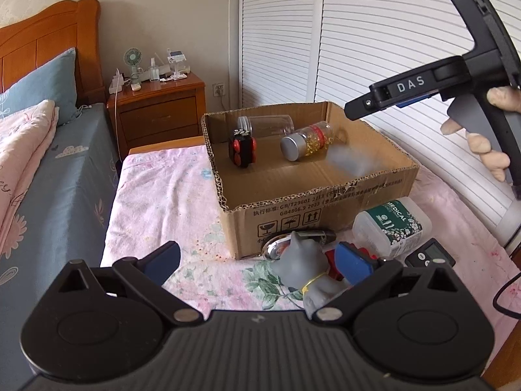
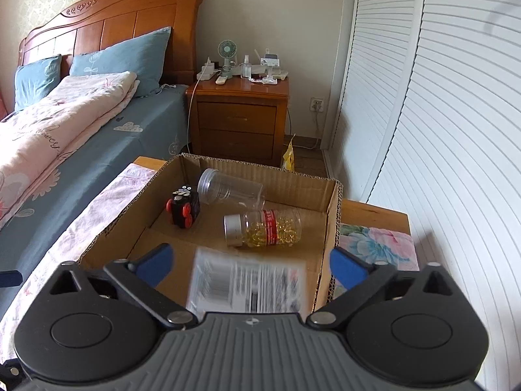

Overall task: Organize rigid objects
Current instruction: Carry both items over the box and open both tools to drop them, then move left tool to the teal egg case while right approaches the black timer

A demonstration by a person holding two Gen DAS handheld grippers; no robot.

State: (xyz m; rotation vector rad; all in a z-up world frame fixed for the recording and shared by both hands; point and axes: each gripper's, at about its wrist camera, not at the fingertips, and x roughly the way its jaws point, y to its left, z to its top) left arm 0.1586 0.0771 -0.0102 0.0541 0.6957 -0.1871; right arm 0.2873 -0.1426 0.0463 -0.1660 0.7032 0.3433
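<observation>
An open cardboard box (image 1: 312,202) (image 2: 332,202) stands on the floral cloth. Inside lie a clear empty jar (image 1: 267,125) (image 2: 232,190), a black toy with red wheels (image 1: 242,146) (image 2: 184,208) and a silver-capped bottle of yellow capsules (image 1: 307,140) (image 2: 265,228). My right gripper (image 2: 252,265) hangs open over the box's near corner. A blurred white item with a printed label (image 2: 247,285) is between its fingers, touching neither pad; the left wrist view shows it as a grey smear (image 1: 355,163). My left gripper (image 1: 259,260) is open, low in front of the box, beside a grey cat figurine (image 1: 302,260).
Beside the figurine lie a white bottle marked MEDICAL (image 1: 390,224), a black timer (image 1: 429,257), a shiny metal piece (image 1: 276,247) and a red item (image 1: 332,260). A bed (image 2: 97,137) runs along the left, a nightstand (image 2: 237,120) stands behind, and louvred doors (image 2: 439,114) are to the right.
</observation>
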